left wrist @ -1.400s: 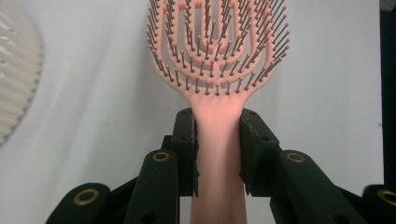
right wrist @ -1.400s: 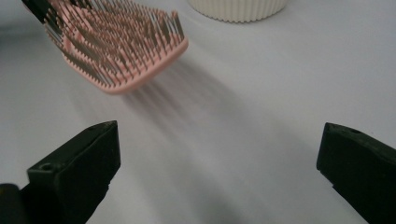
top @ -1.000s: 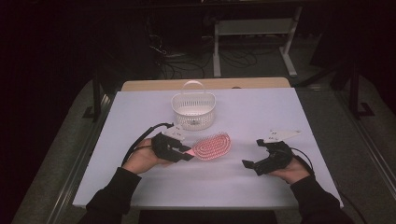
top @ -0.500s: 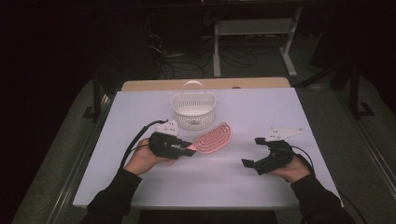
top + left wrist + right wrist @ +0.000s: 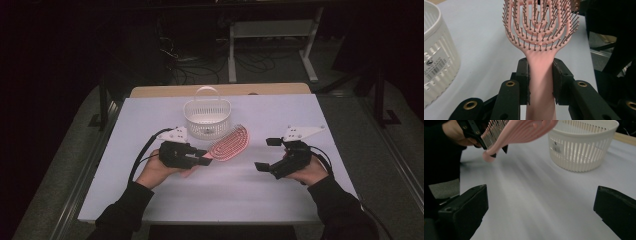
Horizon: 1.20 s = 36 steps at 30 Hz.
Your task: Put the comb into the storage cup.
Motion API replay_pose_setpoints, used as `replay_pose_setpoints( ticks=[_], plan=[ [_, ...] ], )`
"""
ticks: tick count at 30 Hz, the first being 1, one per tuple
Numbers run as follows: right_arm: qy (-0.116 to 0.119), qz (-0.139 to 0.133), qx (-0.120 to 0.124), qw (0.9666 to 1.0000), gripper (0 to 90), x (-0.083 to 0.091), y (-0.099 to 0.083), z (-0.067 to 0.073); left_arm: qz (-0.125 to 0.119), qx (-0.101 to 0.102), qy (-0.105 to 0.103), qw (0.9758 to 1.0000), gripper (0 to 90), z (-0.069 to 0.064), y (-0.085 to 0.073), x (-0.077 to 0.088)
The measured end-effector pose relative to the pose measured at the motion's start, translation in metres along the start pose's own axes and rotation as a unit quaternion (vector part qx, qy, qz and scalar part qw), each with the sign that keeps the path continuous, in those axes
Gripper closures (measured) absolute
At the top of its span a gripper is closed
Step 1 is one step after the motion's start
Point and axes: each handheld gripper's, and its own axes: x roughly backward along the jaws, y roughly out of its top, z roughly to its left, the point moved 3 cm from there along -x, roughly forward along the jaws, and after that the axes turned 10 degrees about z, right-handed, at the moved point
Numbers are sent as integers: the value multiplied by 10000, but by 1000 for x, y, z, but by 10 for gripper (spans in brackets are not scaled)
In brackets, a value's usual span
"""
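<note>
Pink hairbrush (image 5: 231,142) now lifted nearer the basket (image 5: 207,118).

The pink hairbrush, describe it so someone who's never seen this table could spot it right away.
On the white table, just in front of the white slatted basket, the left tongs clamp the pink hairbrush by its handle. It is the scene's one pink thing, with an openwork bristled head.

Overhead view and both close claw views share the basket (image 5: 207,117).
</note>
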Motion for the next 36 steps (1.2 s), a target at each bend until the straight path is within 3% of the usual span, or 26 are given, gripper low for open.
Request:
replay_pose_setpoints(
  ticks=[8,19,36],
  plan=[
    [332,-273,169,9989,0,-2,15,-1,-144,-27,-94,9998,707,-1,1,2],
    [718,-449,302,9959,0,-8,28,-2,-274,-112,-225,9993,707,-2,2,4],
    [1195,-525,527,9900,0,-15,43,2,-411,-268,-269,9984,707,-6,5,6]
  ],
)
